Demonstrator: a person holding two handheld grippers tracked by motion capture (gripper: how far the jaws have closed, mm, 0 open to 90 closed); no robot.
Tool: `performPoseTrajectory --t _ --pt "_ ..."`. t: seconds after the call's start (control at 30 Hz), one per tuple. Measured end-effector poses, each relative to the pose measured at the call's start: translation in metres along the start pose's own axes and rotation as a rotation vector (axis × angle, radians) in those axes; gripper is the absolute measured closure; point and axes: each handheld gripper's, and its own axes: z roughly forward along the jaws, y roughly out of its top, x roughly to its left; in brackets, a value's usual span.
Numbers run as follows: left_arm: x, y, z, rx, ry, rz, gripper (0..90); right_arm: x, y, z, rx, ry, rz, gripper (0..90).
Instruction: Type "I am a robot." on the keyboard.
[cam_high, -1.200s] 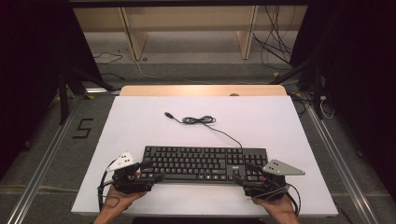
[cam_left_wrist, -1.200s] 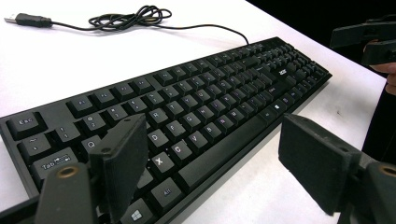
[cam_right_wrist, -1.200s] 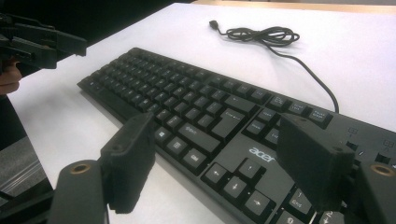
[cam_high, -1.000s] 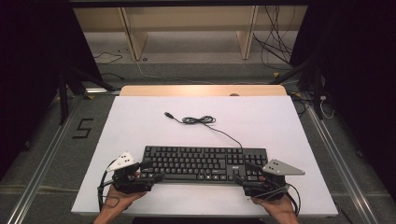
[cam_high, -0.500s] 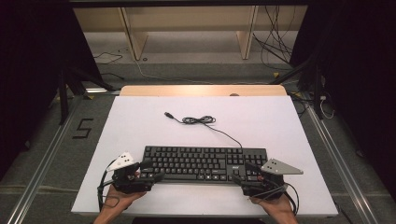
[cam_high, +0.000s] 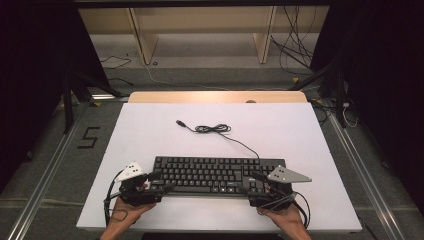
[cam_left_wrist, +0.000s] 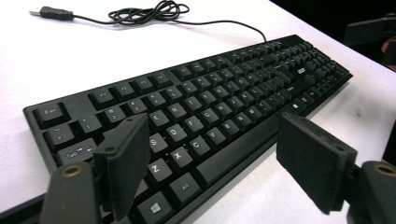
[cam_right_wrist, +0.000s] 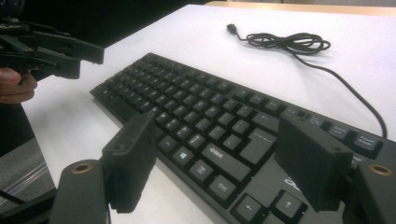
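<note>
Both pairs of jaws are seen spread wide, nothing gripped between them. On the left gripper (cam_high: 156, 186) one jaw hangs over the keyboard's (cam_high: 215, 174) left-hand keys and the other is held off its near edge, so that corner is straddled but not pinched. The same is seen at the right gripper (cam_high: 251, 183): one jaw off the near edge, the other over the arrow-key corner.

Against the earlier high views, hardly anything has been altered. The right gripper has been nudged a touch inward toward the keyboard's right end; the left gripper is held where it was, and the keyboard has not been shifted at all. So the approach looks finished at both ends, and a two-ended clamp on the near edge is judged to be the step in hand, not yet made.

The keyboard is laid flat on the white surface (cam_high: 150, 130), close to its near side. Behind the keyboard, its cable (cam_high: 214, 129) is bundled loosely, with the plug (cam_high: 180, 122) lying free beyond the bundle.
</note>
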Motion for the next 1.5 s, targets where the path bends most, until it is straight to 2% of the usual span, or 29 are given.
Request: performPoseTrajectory --t 0.43,0.77,0.83,1.0,1.17,1.27,1.5 --pt "0.006 -0.001 0.0 0.008 0.048 -0.03 31.1 0.005 0.011 0.018 0.02 0.014 -0.004 32.6" --pt "0.014 -0.002 -0.001 0.035 0.087 -0.061 40.1 0.011 0.024 0.049 0.081 0.039 -0.029 34.4" --pt "0.015 -0.002 0.0 0.043 0.098 -0.069 45.0 0.011 0.026 0.055 0.094 0.045 -0.033 35.5" --pt "0.018 -0.003 0.0 0.064 0.119 -0.074 54.7 0.01 0.03 0.071 0.137 0.041 -0.031 42.6" --pt "0.021 -0.004 0.001 0.086 0.131 -0.075 63.3 0.008 0.031 0.079 0.157 0.035 -0.028 48.2" --pt "0.023 -0.005 0.002 0.106 0.141 -0.068 71.6 0.007 0.033 0.086 0.179 0.028 -0.019 54.6" --pt "0.025 -0.005 0.004 0.129 0.16 -0.062 82.6 0.007 0.034 0.098 0.2 0.027 -0.019 66.4"
